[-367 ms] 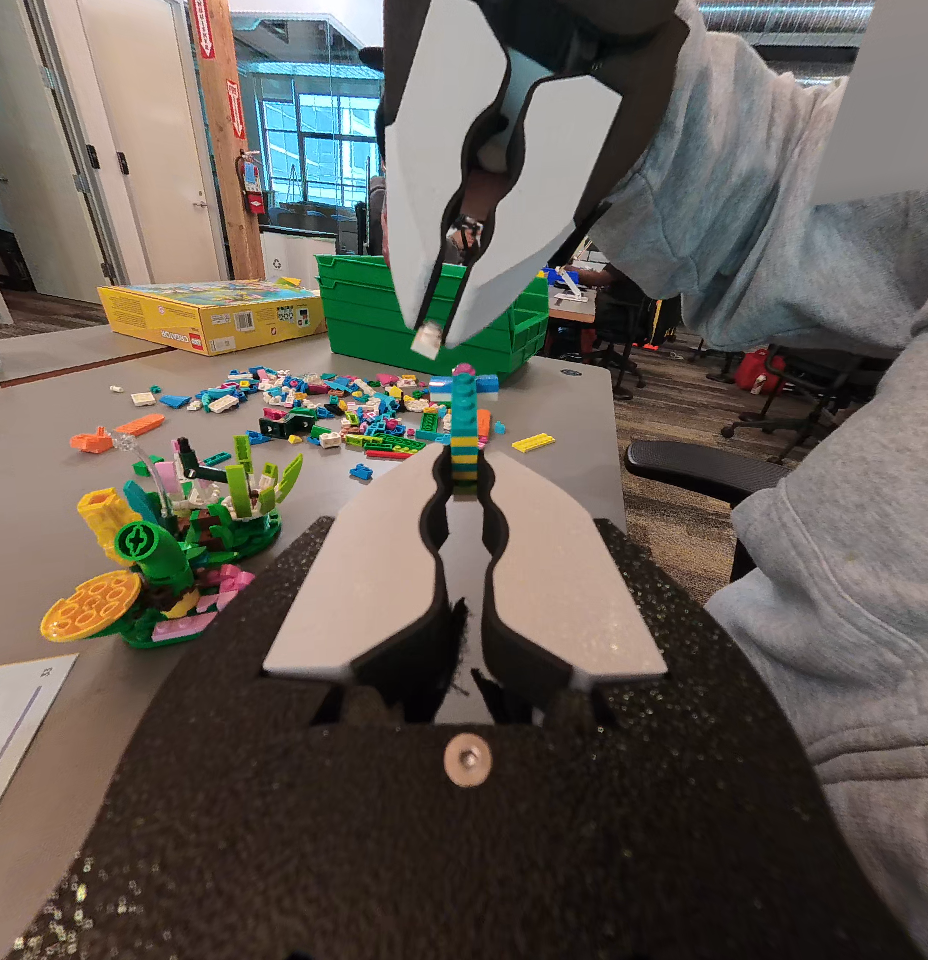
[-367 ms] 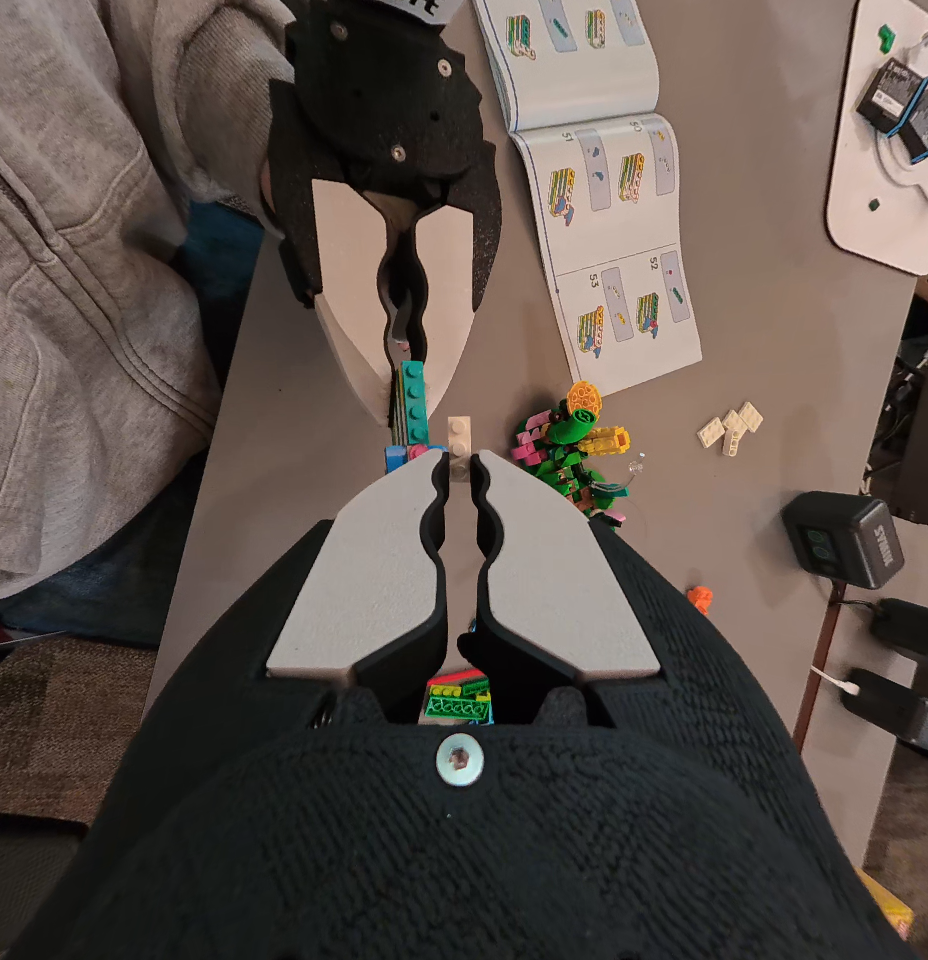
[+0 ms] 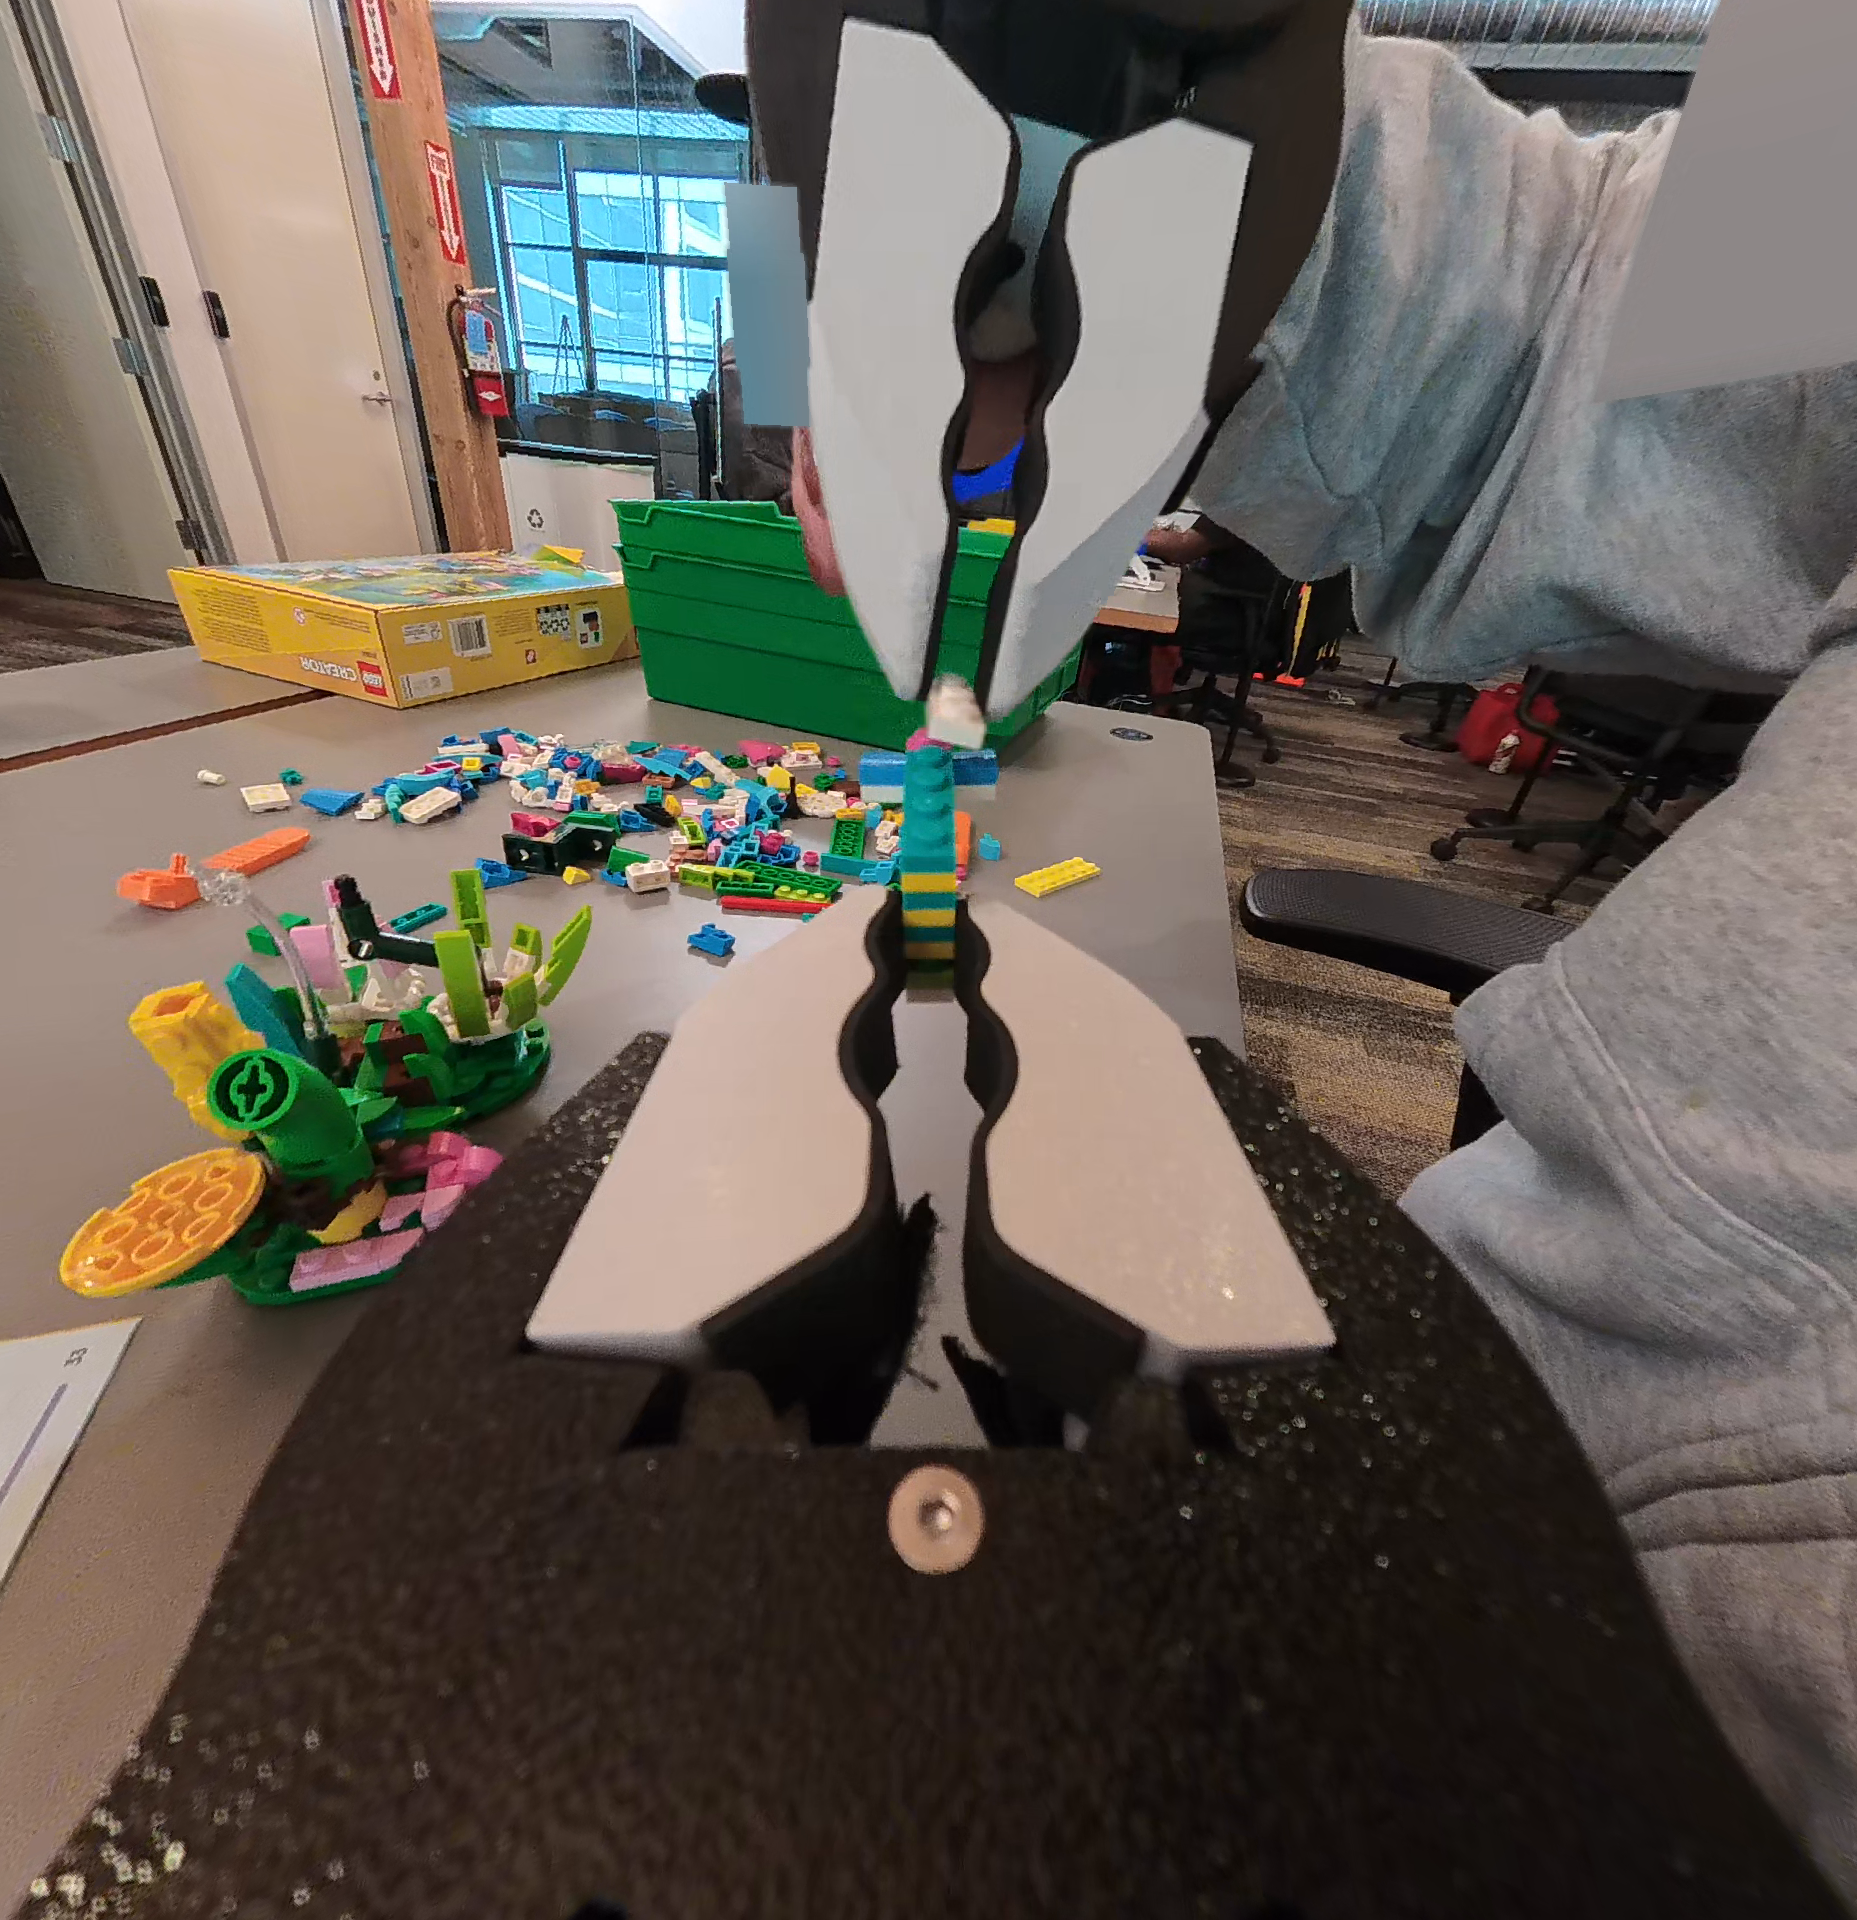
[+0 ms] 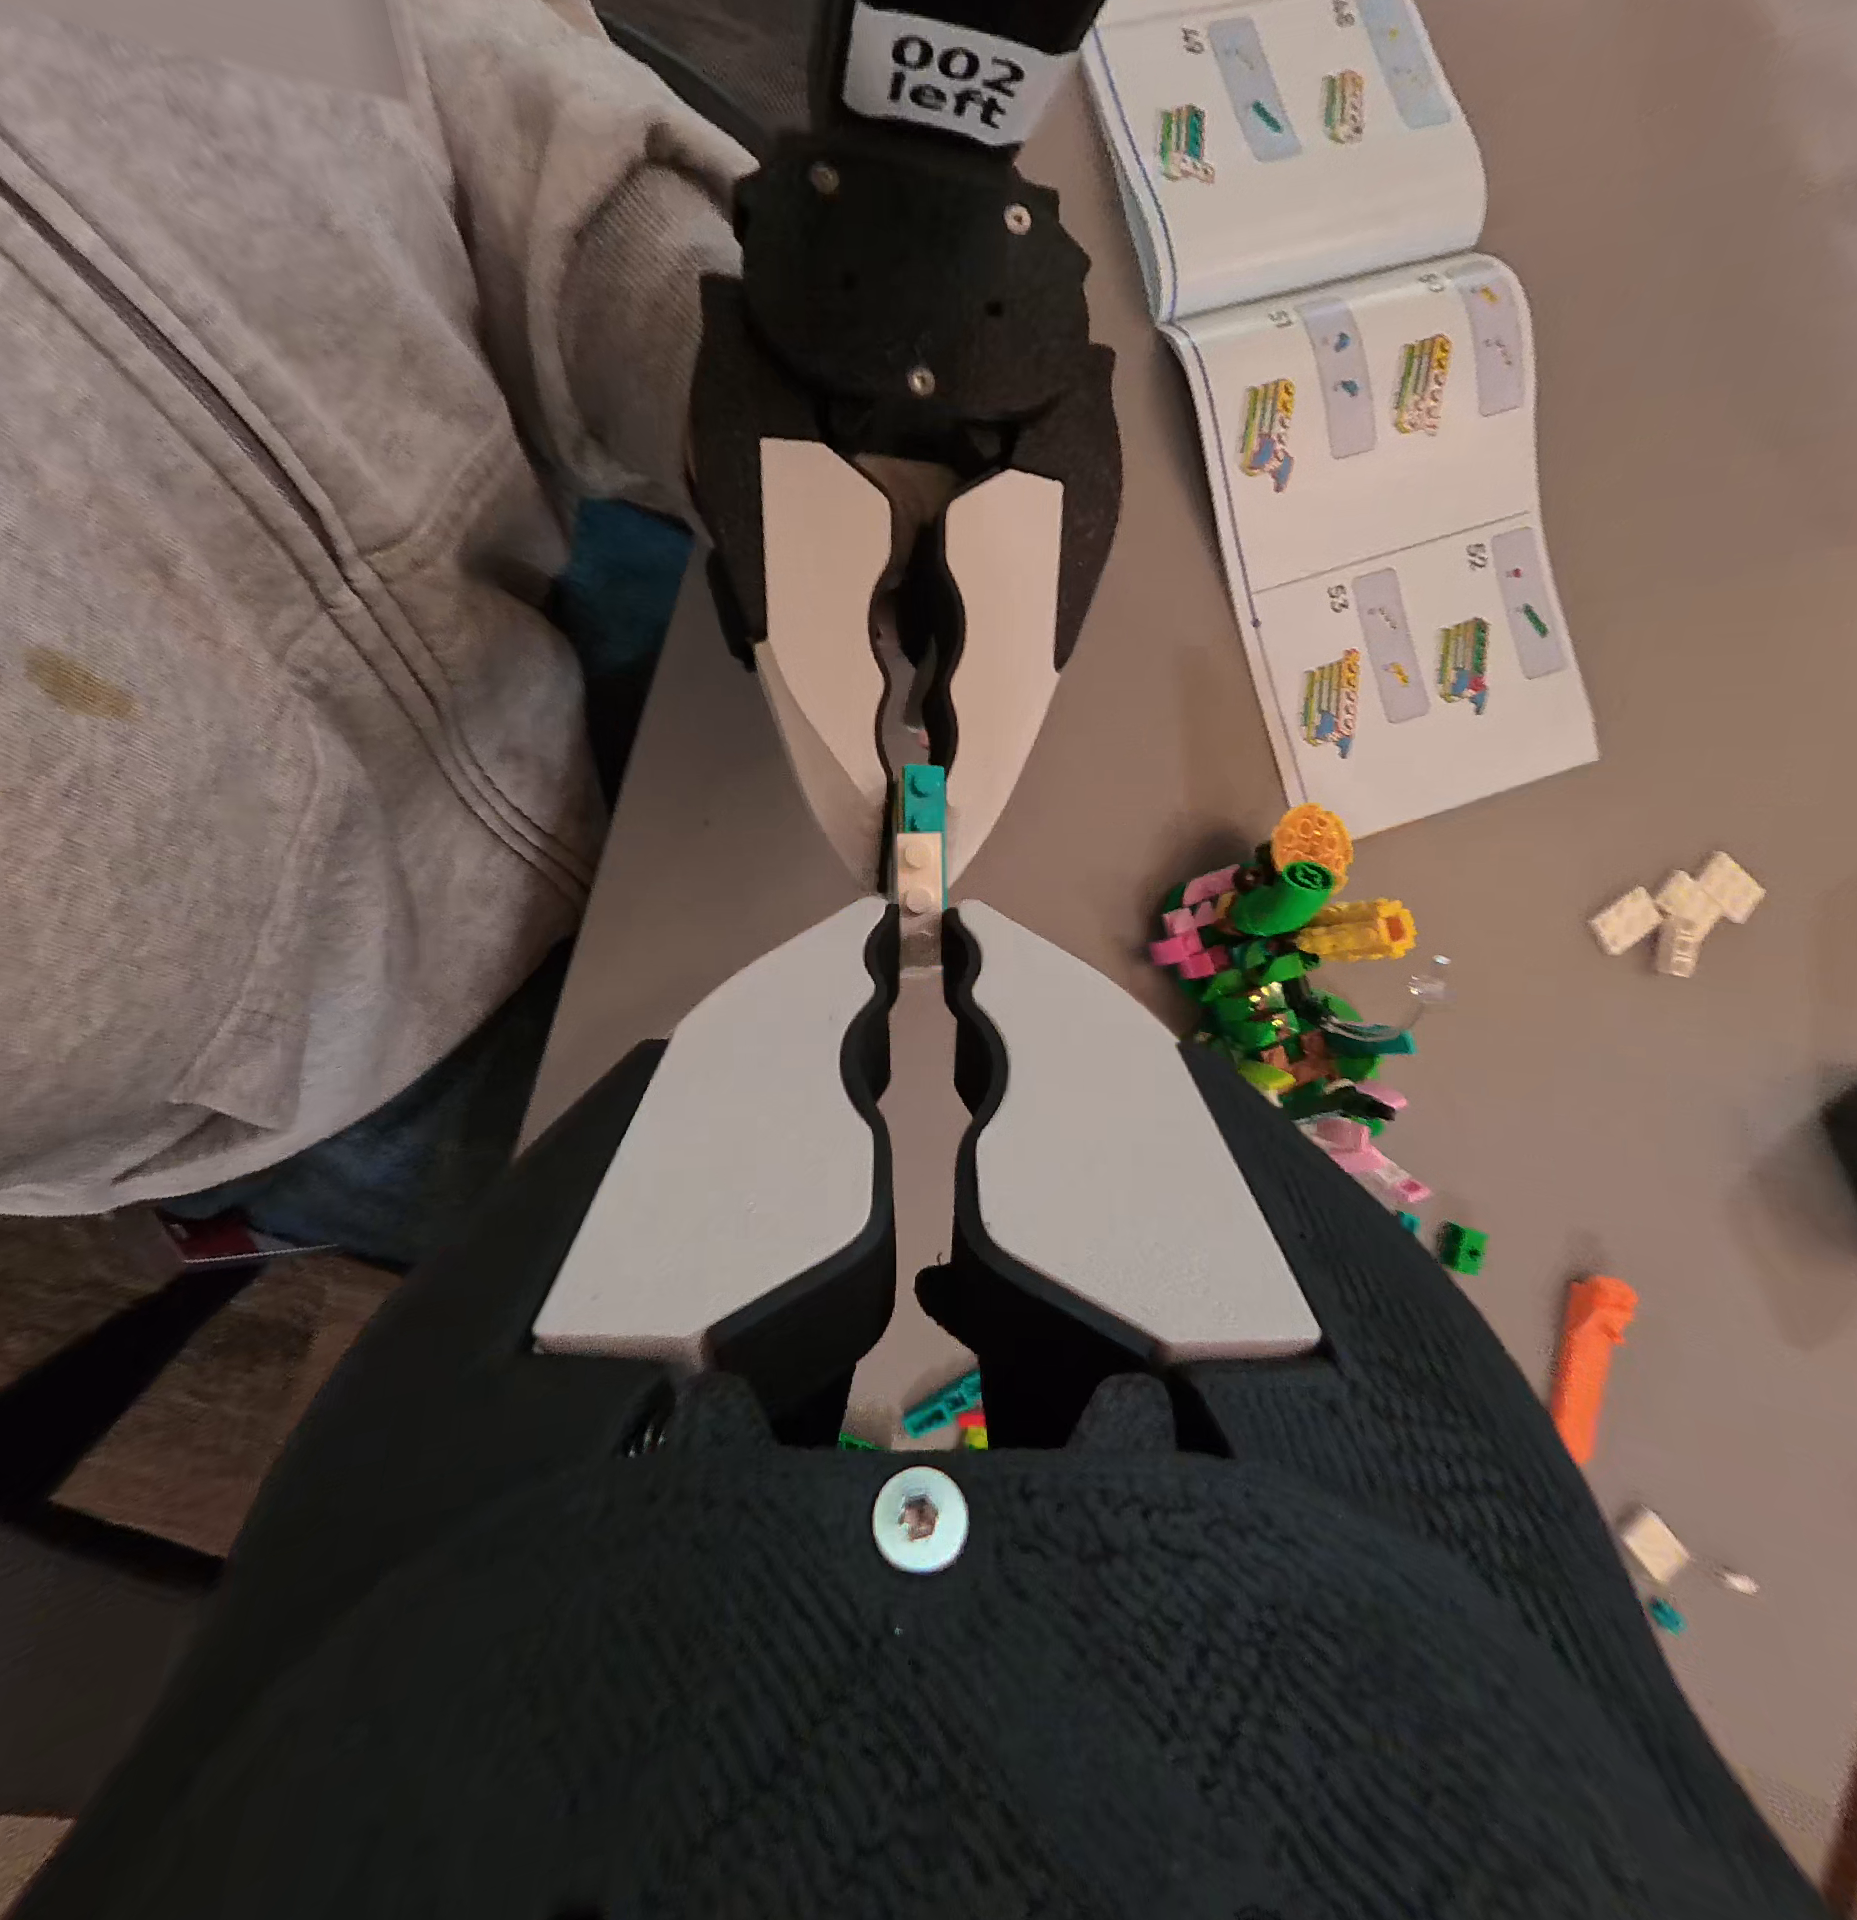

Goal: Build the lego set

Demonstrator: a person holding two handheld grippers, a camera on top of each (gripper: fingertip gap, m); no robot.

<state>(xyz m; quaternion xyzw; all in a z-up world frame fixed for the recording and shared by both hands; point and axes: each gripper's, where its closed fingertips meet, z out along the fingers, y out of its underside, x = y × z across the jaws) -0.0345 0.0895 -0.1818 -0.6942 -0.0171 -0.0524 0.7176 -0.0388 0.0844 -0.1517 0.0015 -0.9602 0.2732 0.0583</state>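
Left gripper [image 3: 929,935] clamped on striped teal-and-yellow brick stack [image 3: 929,862], pads pressing both sides, stack projecting forward past fingertips. Right gripper [image 3: 955,691] descends from above, tips pinching small white brick [image 3: 955,715] at far end of stack. Grey table [image 3: 93,935] carries flower model [image 3: 311,1081] at left, loose bricks [image 3: 643,810] beyond. Yellow box [image 3: 404,623] and green bin [image 3: 726,613] behind. Grey sleeve [image 3: 1475,395] at right.
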